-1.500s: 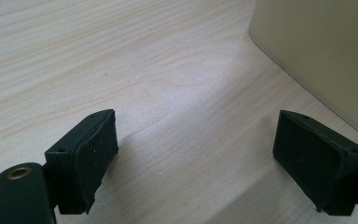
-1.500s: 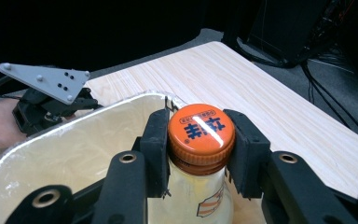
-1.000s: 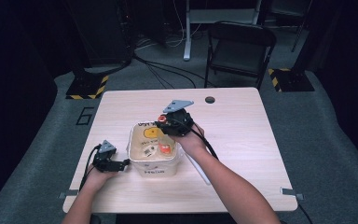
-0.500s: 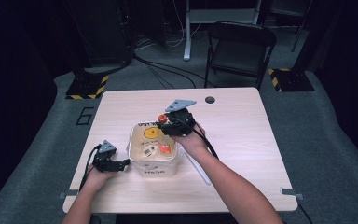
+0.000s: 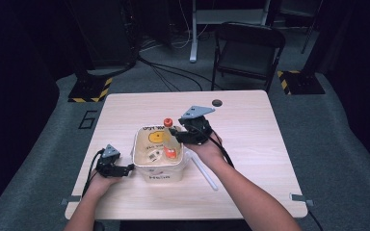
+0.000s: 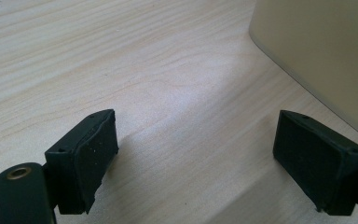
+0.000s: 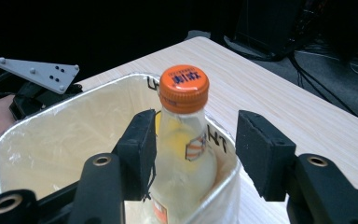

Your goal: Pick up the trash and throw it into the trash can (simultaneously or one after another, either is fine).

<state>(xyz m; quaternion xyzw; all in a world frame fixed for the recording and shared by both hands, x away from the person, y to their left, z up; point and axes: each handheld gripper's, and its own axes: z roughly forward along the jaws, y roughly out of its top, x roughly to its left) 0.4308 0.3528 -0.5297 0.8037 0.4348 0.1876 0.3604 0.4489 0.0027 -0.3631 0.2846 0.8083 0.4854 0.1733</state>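
A clear bottle with an orange cap (image 7: 184, 86) (image 5: 167, 121) stands upright at the far corner of a cream tub (image 5: 143, 177) (image 7: 51, 140). My right gripper (image 7: 196, 140) (image 5: 177, 132) is at that corner with the bottle between its jaws. The jaws have just been opening. One pad sits close against the bottle and the other pad (image 7: 261, 149) stands clear of it. My left gripper (image 6: 196, 154) (image 5: 124, 168) rests low over the table, open and empty, just left of the tub's wall (image 6: 317, 56).
Inside the tub lie a small orange item (image 5: 169, 153) and a small pale item (image 5: 153, 155). A white stick (image 5: 205, 174) lies on the table right of the tub. A dark chair (image 5: 248, 48) stands beyond the table's far edge.
The right gripper's jaws have widened around the bottle and the hand has shifted slightly right. The bottle stays upright. The left gripper has not moved.
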